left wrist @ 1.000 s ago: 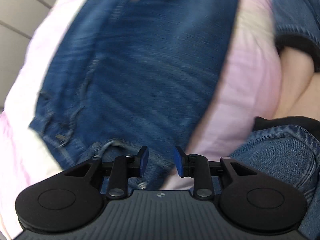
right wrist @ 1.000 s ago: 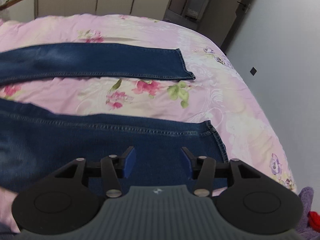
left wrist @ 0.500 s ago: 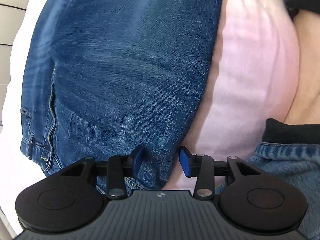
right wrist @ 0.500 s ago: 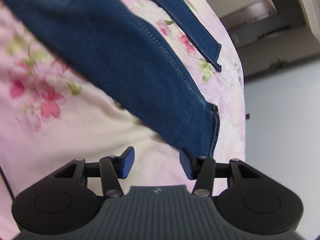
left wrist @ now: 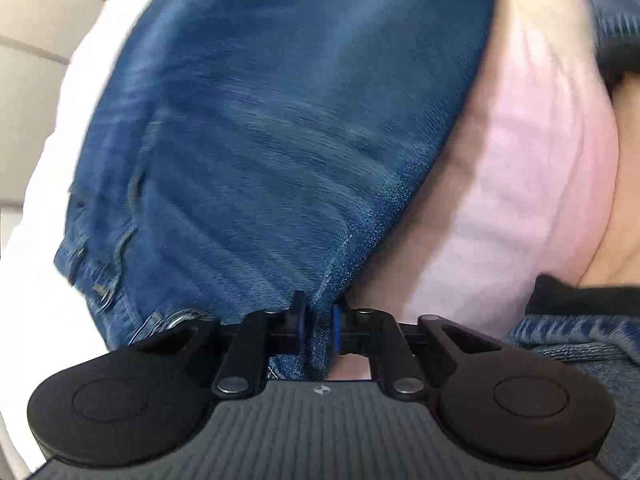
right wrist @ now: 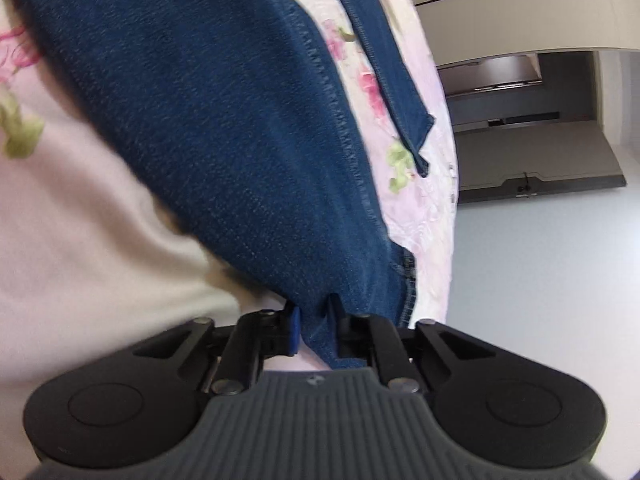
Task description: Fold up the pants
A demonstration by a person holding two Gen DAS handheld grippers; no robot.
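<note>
Step in hand: both denim edges gripped for the fold; they are best lifted level and together so the cloth is carried over without twisting. Pants (left wrist: 280, 140): spread on the floral bedspread (right wrist: 80, 240). Left gripper (left wrist: 318, 330): jaws just closed, pinched on the edge, apparently near the waist. Right gripper (right wrist: 314, 330): jaws just closed, pinched on a leg's edge near its hem.

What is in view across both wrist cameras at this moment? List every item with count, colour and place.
jeans: one pair, dark blue, spread on the bedspread; waist end in the left view, near leg and far leg in the right view
bedspread: one, pink with flowers, under the jeans
wall: pale grey, right of the bed
person's arm: right edge of the left view
left gripper: black with blue pads, just closed on the jeans' edge
right gripper: same make, just closed on the near leg
</note>
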